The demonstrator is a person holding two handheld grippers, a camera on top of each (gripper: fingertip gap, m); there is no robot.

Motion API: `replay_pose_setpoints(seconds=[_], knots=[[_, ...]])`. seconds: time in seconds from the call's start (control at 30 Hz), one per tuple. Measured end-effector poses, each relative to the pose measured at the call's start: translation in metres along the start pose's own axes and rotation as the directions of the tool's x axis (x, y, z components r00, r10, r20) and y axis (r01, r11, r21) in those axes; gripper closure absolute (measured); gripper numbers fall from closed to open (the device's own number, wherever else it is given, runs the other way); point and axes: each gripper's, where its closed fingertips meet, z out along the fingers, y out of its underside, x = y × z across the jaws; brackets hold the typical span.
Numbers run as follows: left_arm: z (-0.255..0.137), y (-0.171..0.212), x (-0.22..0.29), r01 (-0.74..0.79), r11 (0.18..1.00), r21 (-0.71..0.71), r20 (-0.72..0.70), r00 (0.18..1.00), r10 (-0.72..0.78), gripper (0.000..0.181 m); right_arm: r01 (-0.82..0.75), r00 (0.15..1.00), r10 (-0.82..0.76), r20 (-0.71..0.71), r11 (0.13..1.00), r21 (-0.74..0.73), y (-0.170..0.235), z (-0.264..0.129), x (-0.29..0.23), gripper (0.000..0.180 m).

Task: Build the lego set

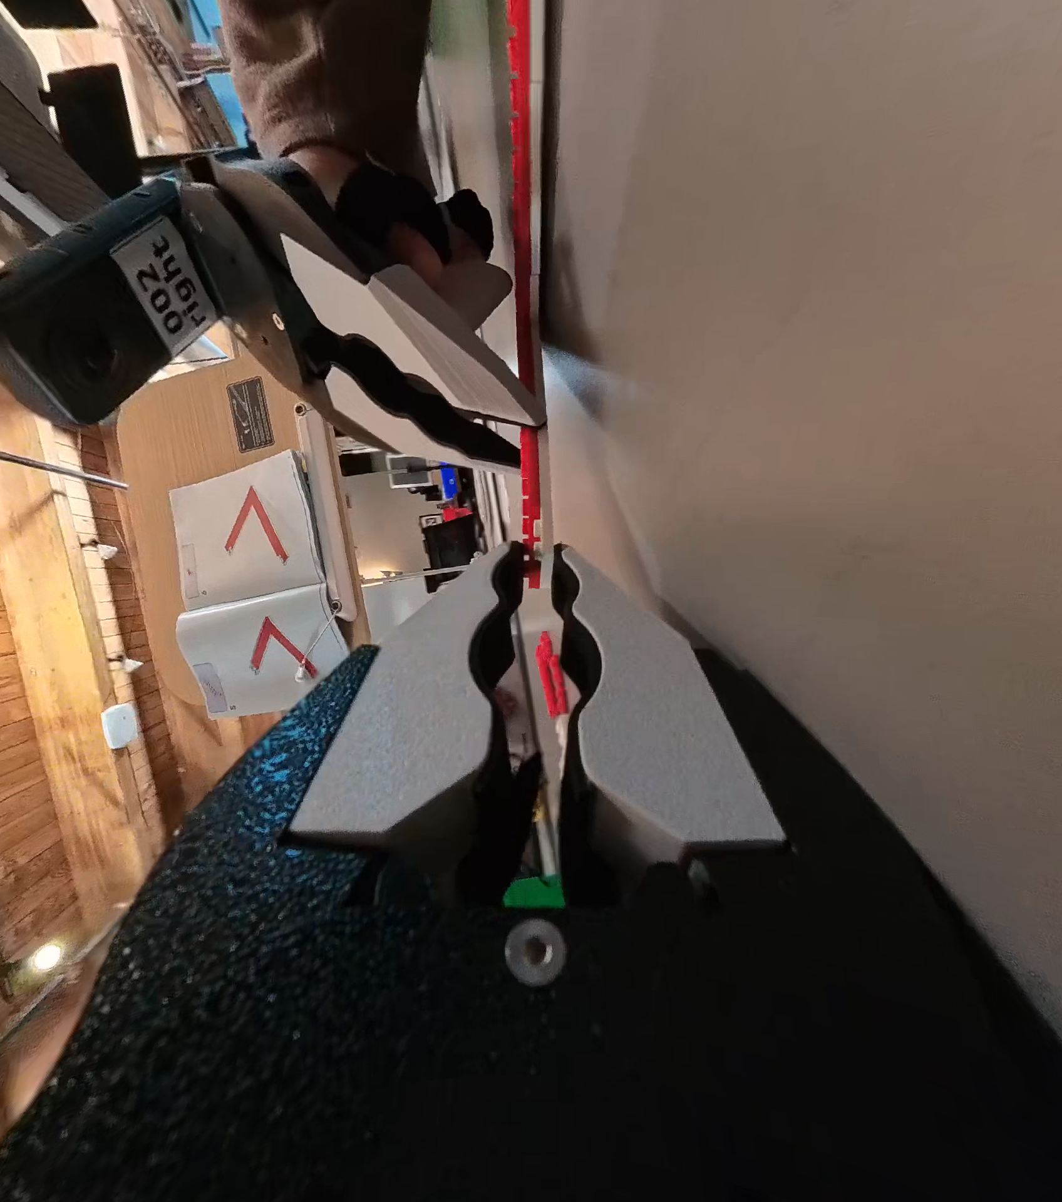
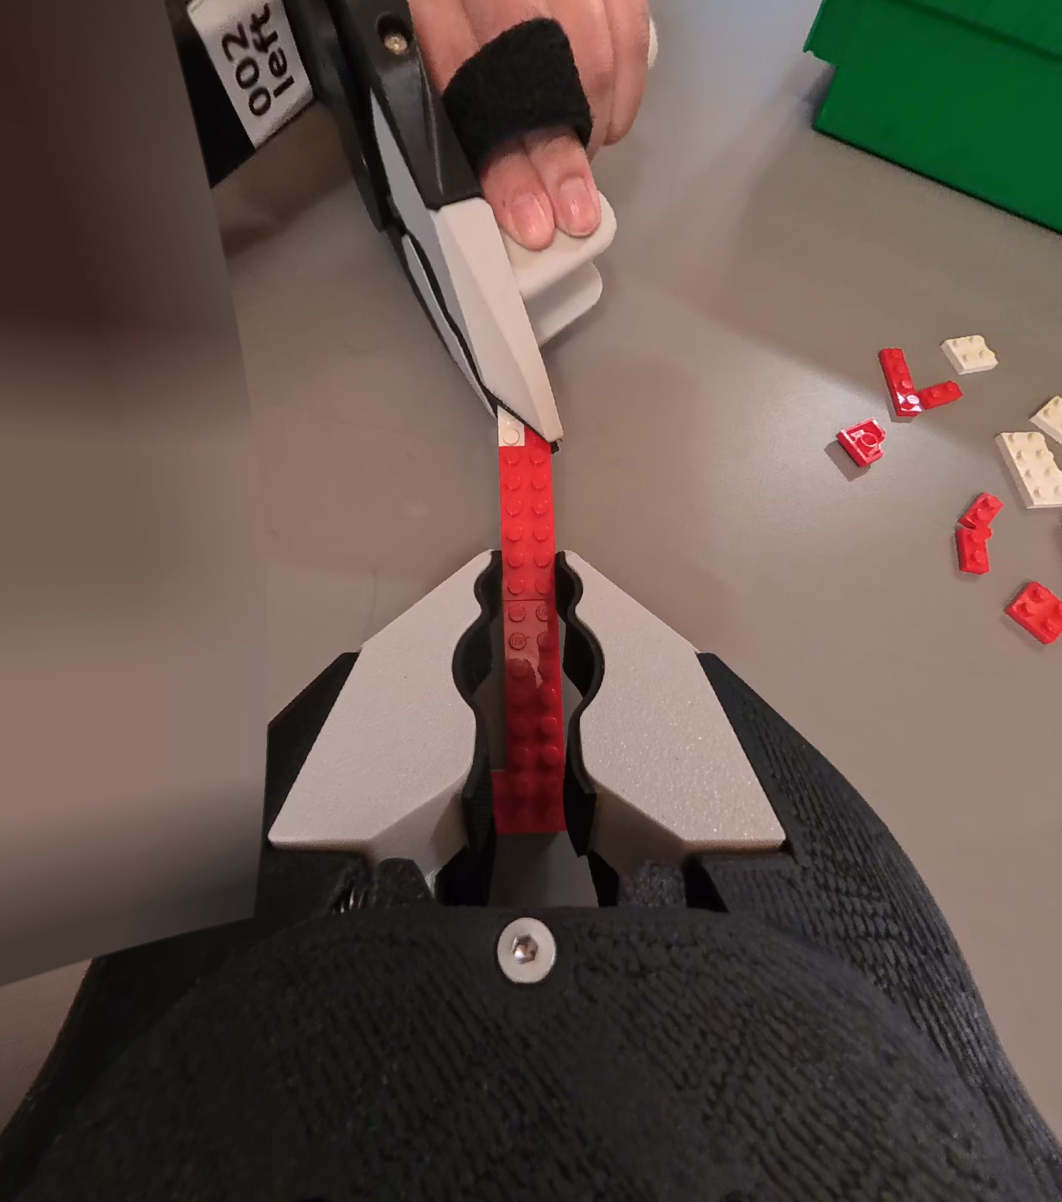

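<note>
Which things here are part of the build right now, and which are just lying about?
In the job:
- long red plate strip, with a white plate at its far end
- right gripper, shut on the strip
- left gripper, shut on the far end

Lying about:
- loose red and white pieces on the table
- green box
- open instruction booklet

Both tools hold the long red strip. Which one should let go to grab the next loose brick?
Probably the right tool: the loose bricks lie on the table to its right, and the left tool already pinches the red strip's far end.
</note>
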Motion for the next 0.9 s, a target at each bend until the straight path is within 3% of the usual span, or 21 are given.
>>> replay_pose_setpoints(seconds=[0.03, 0.1, 0.17, 0.23, 0.37, 0.53, 0.7, 0.9], knots=[[0.0, -0.001, -0.001, 0.034, 0.999, 0.015, 0.0, 0.999, -0.034, 0.175, -0.002, 1.0, 0.002, 0.002, 1.0, 0.002, 0.0, 0.0, 0.0, 0.165], [-0.001, 0.0, -0.004, 0.108, 0.993, 0.044, 0.01, 0.994, -0.109, 0.172, -0.004, 1.0, 0.004, 0.001, 1.0, 0.014, -0.003, -0.001, 0.0, 0.166], [-0.002, 0.005, -0.005, 0.214, 0.976, 0.029, -0.018, 0.977, -0.214, 0.136, 0.003, 1.0, -0.003, -0.002, 1.0, 0.011, -0.003, -0.001, 0.0, 0.166], [-0.006, 0.011, -0.011, 0.35, 0.936, 0.044, -0.031, 0.937, -0.349, 0.114, 0.008, 1.0, -0.008, -0.007, 1.0, -0.002, -0.002, -0.001, 0.0, 0.166], [-0.012, 0.033, -0.023, 0.58, 0.812, 0.062, -0.018, 0.814, -0.581, 0.101, -0.001, 1.0, 0.001, -0.019, 1.0, -0.011, 0.0, -0.002, 0.002, 0.166], [-0.013, 0.072, -0.04, 0.687, 0.727, -0.006, 0.156, 0.718, -0.678, 0.124, -0.009, 0.999, 0.005, -0.047, 0.997, -0.07, 0.009, -0.004, 0.007, 0.165], [-0.014, 0.078, -0.042, 0.809, 0.588, 0.02, 0.149, 0.579, -0.801, 0.129, 0.009, 0.998, -0.018, -0.068, 0.992, -0.123, 0.014, -0.001, 0.009, 0.165], [-0.017, 0.086, -0.046, 0.871, 0.487, 0.058, 0.166, 0.473, -0.865, 0.136, 0.003, 0.995, -0.019, -0.094, 0.986, -0.165, 0.019, -0.002, 0.012, 0.165]])
